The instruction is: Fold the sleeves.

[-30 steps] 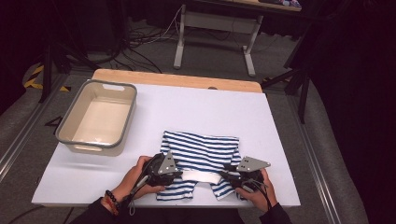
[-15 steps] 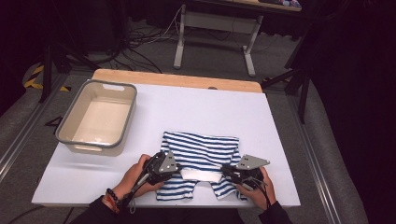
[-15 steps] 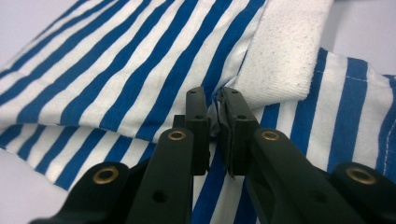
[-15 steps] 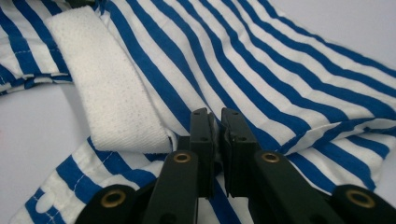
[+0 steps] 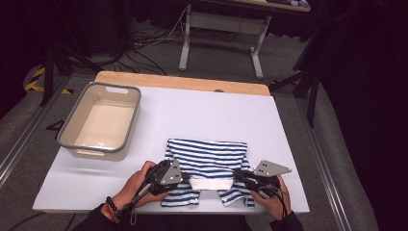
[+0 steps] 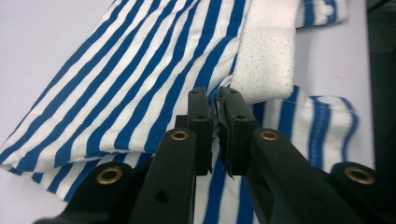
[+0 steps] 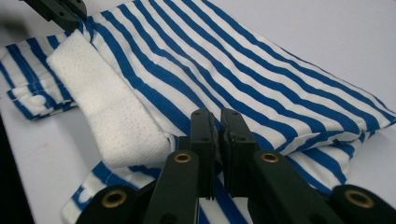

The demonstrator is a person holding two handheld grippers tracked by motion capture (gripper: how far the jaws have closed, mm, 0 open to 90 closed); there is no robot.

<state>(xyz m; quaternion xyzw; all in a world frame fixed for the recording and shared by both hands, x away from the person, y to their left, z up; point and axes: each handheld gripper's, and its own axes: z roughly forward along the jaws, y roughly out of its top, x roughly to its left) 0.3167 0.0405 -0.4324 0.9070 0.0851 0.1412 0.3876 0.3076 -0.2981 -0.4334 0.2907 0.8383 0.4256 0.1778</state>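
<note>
Near the front edge of the white table [image 5: 202, 113] I had both tools pinched onto the striped shirt [image 5: 207, 156], one at each end of its white collar band [image 5: 209, 183]. My left gripper [image 6: 215, 105] had just been closing, and its jaws stood clamped on a thin fold of blue-and-white cloth right beside the band's end. My right gripper [image 7: 217, 123] had likewise just been closing and bit a fold at the band's other end; from the high view it [image 5: 242, 177] sat at the shirt's right shoulder, with the left one [image 5: 184, 177] at the left shoulder.

What worried me was how little fabric each bite held. On both sides the cloth showed only as a sliver between the pads, so I judged a quick lift could pull it free on one side and leave the shirt hanging crooked from the other. I could not tell whether each jaw had caught one layer or both; one layer alone would let the garment open up rather than rise folded. Uneven pulling would also skew the folded sleeves lying under the band toward me.

The shirt itself lay flat and folded, its body stretching away from me, well apart from the cream tub [image 5: 101, 124] at the left of the table.
</note>
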